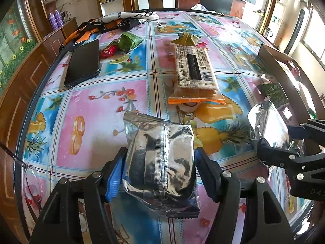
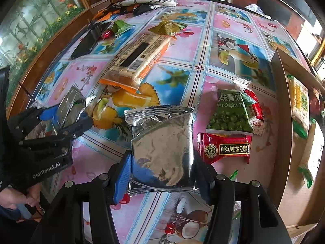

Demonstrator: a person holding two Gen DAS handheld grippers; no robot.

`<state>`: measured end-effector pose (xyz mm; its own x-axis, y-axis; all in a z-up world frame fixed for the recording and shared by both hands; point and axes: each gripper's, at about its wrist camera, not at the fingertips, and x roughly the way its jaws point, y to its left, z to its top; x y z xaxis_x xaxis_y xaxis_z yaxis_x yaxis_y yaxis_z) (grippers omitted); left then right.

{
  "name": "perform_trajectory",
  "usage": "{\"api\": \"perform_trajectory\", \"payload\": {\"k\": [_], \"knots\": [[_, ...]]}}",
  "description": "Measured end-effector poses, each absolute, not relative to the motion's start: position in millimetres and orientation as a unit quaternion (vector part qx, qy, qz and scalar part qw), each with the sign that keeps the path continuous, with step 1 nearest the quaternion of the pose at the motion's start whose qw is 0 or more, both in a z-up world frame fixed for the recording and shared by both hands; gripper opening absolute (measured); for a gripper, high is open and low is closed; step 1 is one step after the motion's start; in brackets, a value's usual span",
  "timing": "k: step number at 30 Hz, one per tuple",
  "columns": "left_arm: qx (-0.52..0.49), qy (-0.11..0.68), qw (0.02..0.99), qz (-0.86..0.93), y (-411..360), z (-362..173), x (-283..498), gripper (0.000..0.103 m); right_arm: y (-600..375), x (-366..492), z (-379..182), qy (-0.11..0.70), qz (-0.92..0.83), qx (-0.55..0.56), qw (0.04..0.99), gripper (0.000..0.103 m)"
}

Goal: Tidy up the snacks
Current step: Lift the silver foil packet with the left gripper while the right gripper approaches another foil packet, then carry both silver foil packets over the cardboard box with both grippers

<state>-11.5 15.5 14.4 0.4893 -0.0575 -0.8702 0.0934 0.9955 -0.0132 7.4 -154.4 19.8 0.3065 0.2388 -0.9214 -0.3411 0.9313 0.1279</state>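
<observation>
At the left of the right wrist view, the left gripper (image 2: 67, 113) was clamped on a foil pack (image 2: 70, 103). At centre, the right gripper (image 2: 162, 172) pinched a second foil bag (image 2: 162, 142) above the table (image 2: 223, 30). Pea packet (image 2: 231, 111), red packet (image 2: 225, 149), then box (image 2: 282, 101) at far right.

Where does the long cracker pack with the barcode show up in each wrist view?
Left wrist: the cracker pack lies at upper centre, running away from the camera, beyond the silver pouch in the left gripper.
Right wrist: it lies upper left of centre, angled.
Shared landmark: the black phone, to the left of the pack in both.
</observation>
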Motion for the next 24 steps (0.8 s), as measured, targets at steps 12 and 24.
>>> {"api": "perform_trajectory", "payload": {"k": [12, 24], "knots": [[0.027, 0.503, 0.862, -0.055, 9.0, 12.0, -10.4, 0.080, -155.8, 8.6, 20.5, 0.556, 0.169, -0.014, 0.814, 0.066], [0.044, 0.491, 0.869, -0.048, 2.5, 18.7, -18.9, 0.058, -160.9, -0.7, 26.8, 0.544, 0.168, -0.009, 0.822, 0.060]]}}
